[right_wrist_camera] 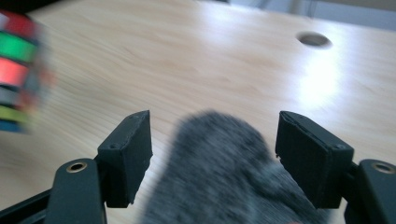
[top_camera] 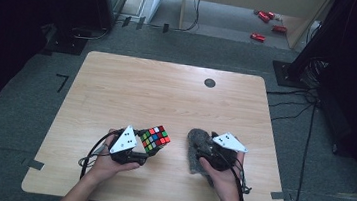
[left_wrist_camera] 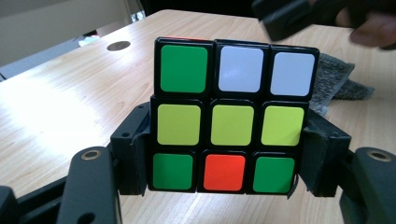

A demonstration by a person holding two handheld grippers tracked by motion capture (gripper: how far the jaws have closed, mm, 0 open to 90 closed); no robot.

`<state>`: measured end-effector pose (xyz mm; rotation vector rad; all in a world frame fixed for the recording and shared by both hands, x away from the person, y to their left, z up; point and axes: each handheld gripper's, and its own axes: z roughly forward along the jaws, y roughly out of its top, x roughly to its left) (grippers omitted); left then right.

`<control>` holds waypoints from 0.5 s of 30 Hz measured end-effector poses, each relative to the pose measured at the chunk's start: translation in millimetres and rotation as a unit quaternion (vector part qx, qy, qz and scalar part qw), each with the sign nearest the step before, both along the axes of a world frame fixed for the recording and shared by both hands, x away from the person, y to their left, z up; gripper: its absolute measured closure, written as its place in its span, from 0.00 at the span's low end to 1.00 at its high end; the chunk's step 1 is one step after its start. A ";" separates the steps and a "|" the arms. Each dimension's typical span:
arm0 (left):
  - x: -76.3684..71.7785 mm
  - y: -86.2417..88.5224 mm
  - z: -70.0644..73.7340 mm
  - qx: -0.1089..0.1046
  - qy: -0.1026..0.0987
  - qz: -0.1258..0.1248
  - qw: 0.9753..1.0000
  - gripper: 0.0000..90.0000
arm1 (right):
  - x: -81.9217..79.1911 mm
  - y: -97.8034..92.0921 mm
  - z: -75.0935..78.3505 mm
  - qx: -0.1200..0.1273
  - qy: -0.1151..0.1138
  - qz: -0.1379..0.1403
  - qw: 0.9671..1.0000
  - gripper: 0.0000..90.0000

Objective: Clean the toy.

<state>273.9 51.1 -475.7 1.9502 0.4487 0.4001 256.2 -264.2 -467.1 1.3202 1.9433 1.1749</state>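
A scrambled puzzle cube (top_camera: 155,139) is held just above the wooden table (top_camera: 166,99), near its front edge. My left gripper (top_camera: 147,146) is shut on it. In the left gripper view the cube (left_wrist_camera: 231,116) shows a face with green, white, yellow and red stickers, and both pads (left_wrist_camera: 322,158) press its lower sides. To its right a grey fuzzy cloth (top_camera: 195,148) lies bunched on the table. My right gripper (top_camera: 201,151) is open over it. In the right gripper view the cloth (right_wrist_camera: 219,177) sits between the spread jaws without touching the pads (right_wrist_camera: 130,154).
A round dark hole (top_camera: 210,82) is set in the table's far side. Cables trail from both grippers over the front edge. Red objects (top_camera: 265,24) lie on the floor beyond the table. Dark stands and cables border the right side.
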 end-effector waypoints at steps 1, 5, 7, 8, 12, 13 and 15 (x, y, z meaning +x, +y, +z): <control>0.5 0.4 0.0 0.001 0.001 0.004 1.000 0.36 | 0.7 -1.0 -3.9 -0.008 0.001 -0.011 1.000 0.31; 2.7 2.0 -0.6 0.003 0.010 0.013 1.000 0.36 | 7.4 -3.9 -24.6 -0.029 0.039 -0.018 0.999 0.36; 2.8 2.2 -0.6 0.002 0.010 0.012 1.000 0.36 | 10.0 -3.4 -32.2 -0.036 0.058 -0.016 0.998 0.39; 2.6 2.5 -0.3 0.000 0.010 0.009 1.000 0.36 | 11.9 -3.4 -37.9 -0.036 0.076 -0.017 0.996 0.40; 2.2 3.1 1.8 -0.011 0.016 0.003 1.000 0.36 | 13.2 -2.3 -51.0 -0.038 0.096 -0.004 0.995 0.48; 2.5 3.3 1.9 -0.011 0.020 0.004 1.000 0.36 | 13.0 -2.2 -50.4 -0.041 0.096 -0.001 0.995 0.55; 2.8 3.5 1.7 -0.011 0.025 0.003 1.000 0.36 | 12.3 -2.8 -49.0 -0.032 0.094 0.002 0.995 0.67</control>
